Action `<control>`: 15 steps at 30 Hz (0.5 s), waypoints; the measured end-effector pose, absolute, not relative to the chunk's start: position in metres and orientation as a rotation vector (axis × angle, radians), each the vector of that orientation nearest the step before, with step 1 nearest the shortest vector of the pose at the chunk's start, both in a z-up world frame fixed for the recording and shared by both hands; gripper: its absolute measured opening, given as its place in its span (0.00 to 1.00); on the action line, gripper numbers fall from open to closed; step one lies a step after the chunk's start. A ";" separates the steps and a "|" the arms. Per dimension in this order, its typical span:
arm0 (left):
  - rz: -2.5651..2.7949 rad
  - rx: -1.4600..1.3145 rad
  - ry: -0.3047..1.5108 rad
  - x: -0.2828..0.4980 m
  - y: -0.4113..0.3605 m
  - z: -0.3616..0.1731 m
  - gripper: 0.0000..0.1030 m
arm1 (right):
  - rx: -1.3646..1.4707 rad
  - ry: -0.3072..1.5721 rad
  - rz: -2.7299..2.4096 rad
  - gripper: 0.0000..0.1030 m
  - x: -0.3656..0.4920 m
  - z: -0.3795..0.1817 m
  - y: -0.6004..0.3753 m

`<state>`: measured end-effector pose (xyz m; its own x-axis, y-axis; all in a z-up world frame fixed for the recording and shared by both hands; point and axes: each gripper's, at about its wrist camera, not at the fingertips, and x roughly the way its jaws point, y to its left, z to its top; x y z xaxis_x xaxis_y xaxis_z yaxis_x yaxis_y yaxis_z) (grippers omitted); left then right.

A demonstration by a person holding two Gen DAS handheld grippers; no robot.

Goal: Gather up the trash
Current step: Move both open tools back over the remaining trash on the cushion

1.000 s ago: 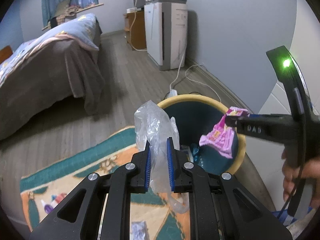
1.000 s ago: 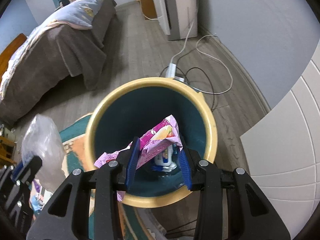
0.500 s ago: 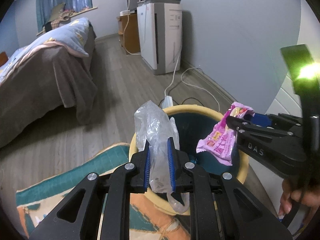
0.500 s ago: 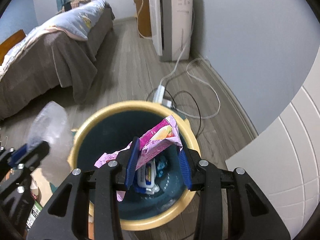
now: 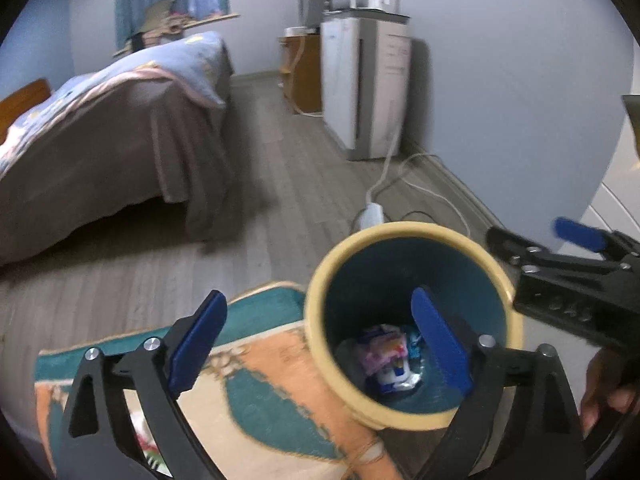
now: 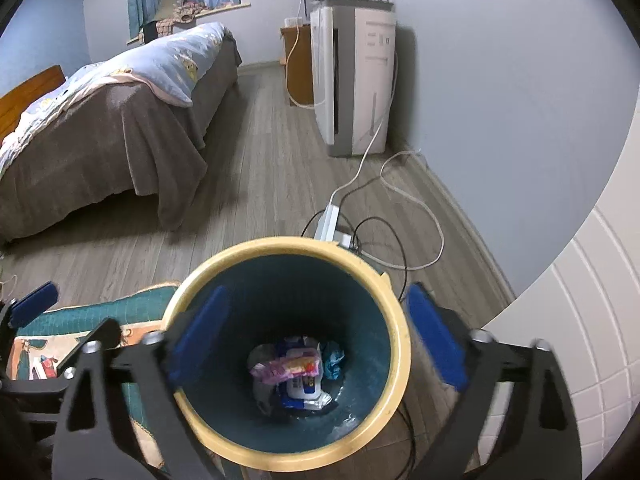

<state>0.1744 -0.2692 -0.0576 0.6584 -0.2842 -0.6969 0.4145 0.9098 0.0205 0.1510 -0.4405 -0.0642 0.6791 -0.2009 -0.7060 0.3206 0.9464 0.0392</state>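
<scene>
Hanging wide apart and empty over the bin (image 6: 394,320), the left gripper (image 5: 320,344) and right gripper (image 6: 316,340) have just let go, so the pink wrapper (image 6: 286,366) and clear bag now lie below them, and that trash is collected.

The trash bin (image 6: 394,312) looks like smooth plastic, its cream rim matt and its teal inside faintly shiny. The wrappers (image 6: 294,374) at its bottom are glossy, crinkled film. Both grippers (image 5: 320,344) (image 6: 316,336) are matt black plastic with blue pads (image 5: 198,338) and bright metal screws. The floor (image 6: 260,184) is grey wood-look planking, the rug (image 5: 260,396) woven cloth, the bedspread (image 6: 100,148) soft brown fabric.
</scene>
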 end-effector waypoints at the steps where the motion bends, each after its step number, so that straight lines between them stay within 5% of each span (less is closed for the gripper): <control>1: -0.387 0.178 0.759 0.173 -0.263 -0.055 0.91 | 0.156 0.761 -0.294 0.94 0.148 -0.061 -0.437; 15: -0.241 0.173 0.653 0.096 -0.139 0.010 0.94 | 0.056 0.679 -0.181 0.94 0.105 -0.001 -0.337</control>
